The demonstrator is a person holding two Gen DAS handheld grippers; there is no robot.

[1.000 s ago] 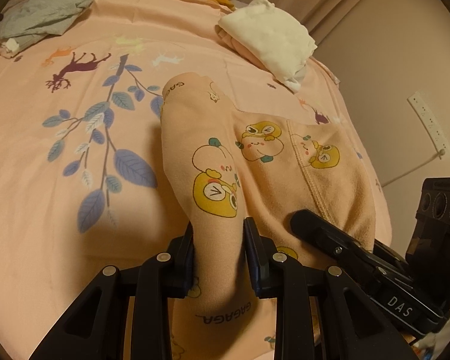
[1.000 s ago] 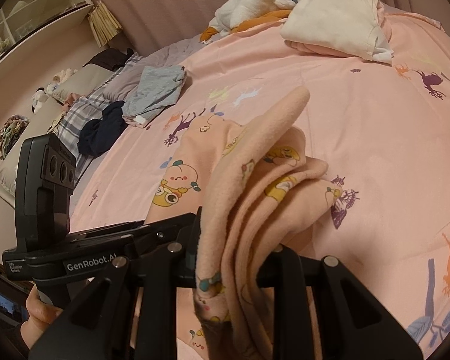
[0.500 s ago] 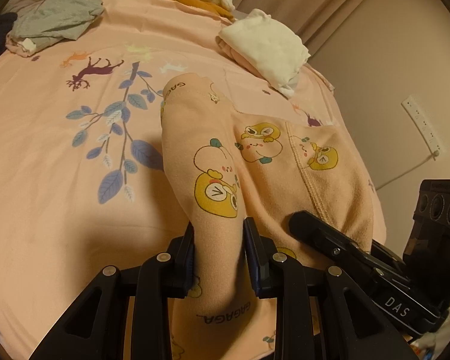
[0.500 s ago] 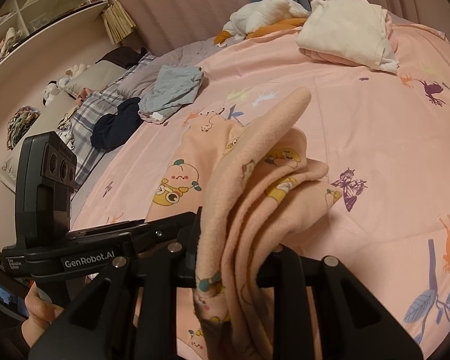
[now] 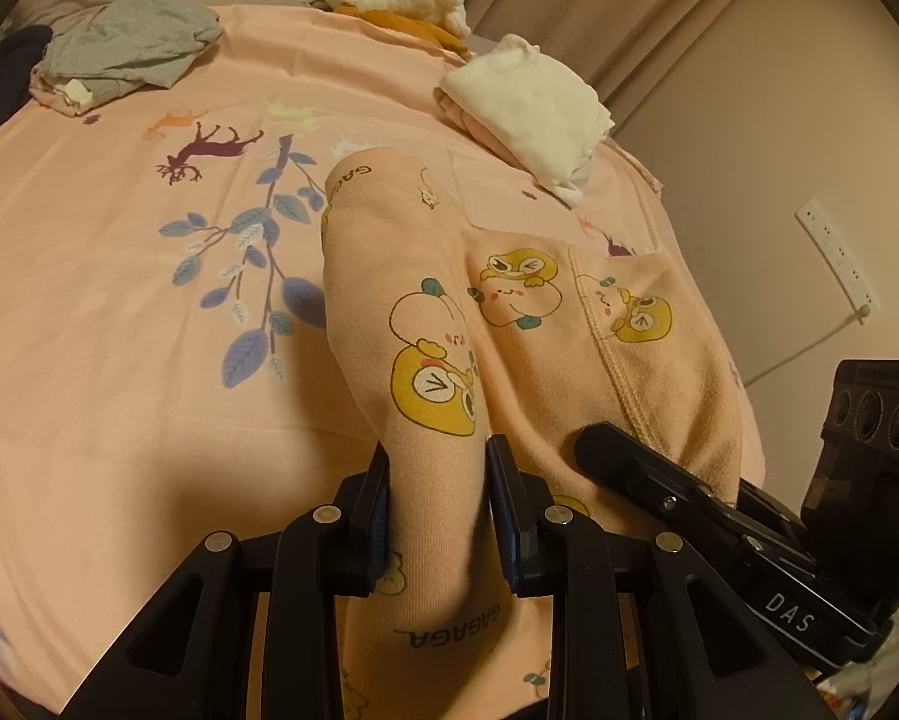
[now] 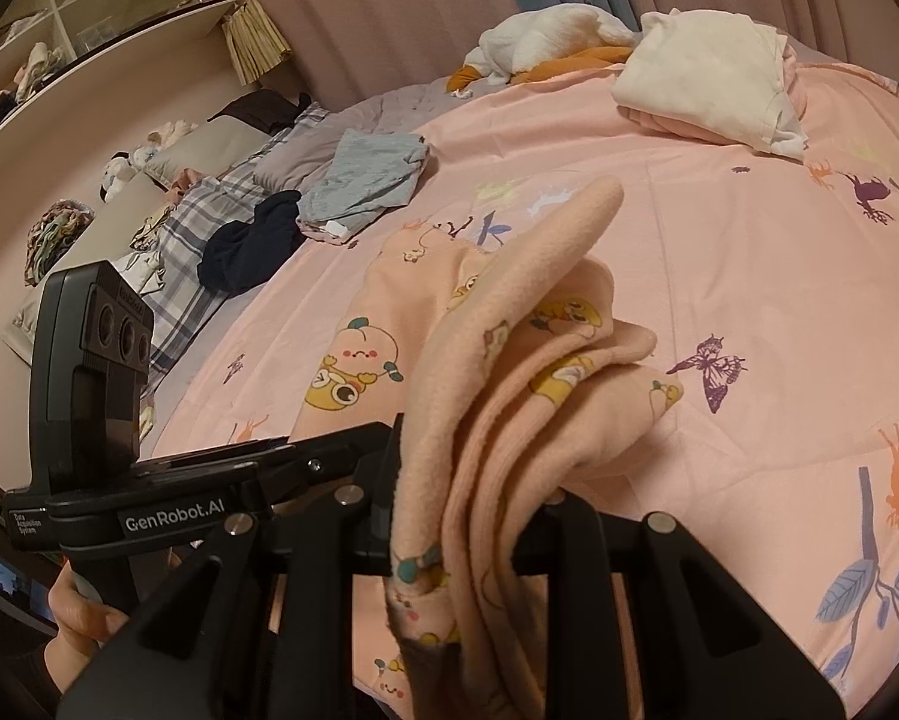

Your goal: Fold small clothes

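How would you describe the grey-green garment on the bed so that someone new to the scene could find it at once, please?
Start from the pink bedspread printed with deer and leafy branches. At its far left corner, beside a dark navy garment, lies the grey-green garment, crumpled flat. Unlike the cream folded pile on the far right or the peach cartoon-print garment, it is plain, muted grey-green with no print.

Dim, warm indoor light; soft shadows on the bed [image 5: 119, 312]. Strong fisheye bending and dark vignette at edges. Focus acceptable, no glare.
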